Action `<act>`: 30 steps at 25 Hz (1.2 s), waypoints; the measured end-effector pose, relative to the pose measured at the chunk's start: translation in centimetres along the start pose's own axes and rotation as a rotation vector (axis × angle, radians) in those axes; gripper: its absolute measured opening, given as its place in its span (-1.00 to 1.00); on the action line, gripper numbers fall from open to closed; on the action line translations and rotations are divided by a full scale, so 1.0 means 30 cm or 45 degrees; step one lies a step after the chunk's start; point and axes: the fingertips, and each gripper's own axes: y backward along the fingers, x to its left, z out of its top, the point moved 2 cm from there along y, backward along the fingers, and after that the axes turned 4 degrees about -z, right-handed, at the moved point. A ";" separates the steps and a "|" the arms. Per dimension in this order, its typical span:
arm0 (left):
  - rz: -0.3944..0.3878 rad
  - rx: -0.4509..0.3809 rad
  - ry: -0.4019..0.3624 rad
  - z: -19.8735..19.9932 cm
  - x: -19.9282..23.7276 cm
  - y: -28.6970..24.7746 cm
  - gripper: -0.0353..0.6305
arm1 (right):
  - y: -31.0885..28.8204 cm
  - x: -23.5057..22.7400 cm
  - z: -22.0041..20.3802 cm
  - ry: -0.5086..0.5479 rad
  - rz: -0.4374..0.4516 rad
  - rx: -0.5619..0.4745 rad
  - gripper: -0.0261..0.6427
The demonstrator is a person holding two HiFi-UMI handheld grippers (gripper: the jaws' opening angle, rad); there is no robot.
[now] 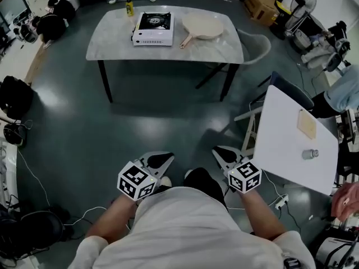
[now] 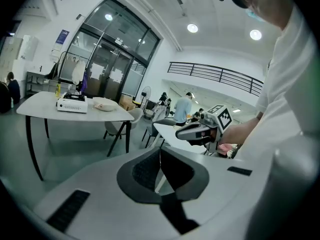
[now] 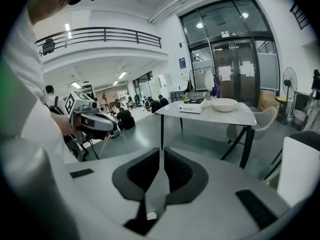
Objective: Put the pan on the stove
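Far ahead, a white portable stove (image 1: 152, 28) sits on the grey table (image 1: 112, 43). Just to its right lies the pale pan (image 1: 202, 27), its handle pointing at me. My left gripper (image 1: 166, 159) and right gripper (image 1: 218, 152) hang close to my body above the floor, well short of the table. Both are shut, with nothing between the jaws. In the left gripper view the stove (image 2: 71, 104) and pan (image 2: 105, 104) are small at the left, beyond the closed jaws (image 2: 160, 151). The right gripper view has its closed jaws (image 3: 161, 154) low, with the stove (image 3: 192, 108) and pan (image 3: 224, 104) far off.
A yellow bottle (image 1: 129, 6) stands at the grey table's back edge and a chair (image 1: 255, 43) at its right end. A white table (image 1: 280, 150) at my right carries a wooden board (image 1: 307, 124) and a small metal item (image 1: 310, 154). Cables and bags lie at the left.
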 end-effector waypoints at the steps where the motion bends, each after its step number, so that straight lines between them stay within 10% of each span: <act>1: 0.014 -0.010 0.010 0.012 0.029 -0.002 -0.84 | -0.031 -0.016 0.015 -0.005 0.007 0.005 -0.79; 19: 0.327 -0.006 0.103 0.411 0.549 -0.265 -0.84 | -0.672 -0.617 0.445 -0.152 0.325 0.010 -0.65; 30: 0.294 -0.035 0.153 0.483 0.877 -0.208 -0.84 | -1.037 -0.770 0.568 -0.224 0.107 0.098 -0.27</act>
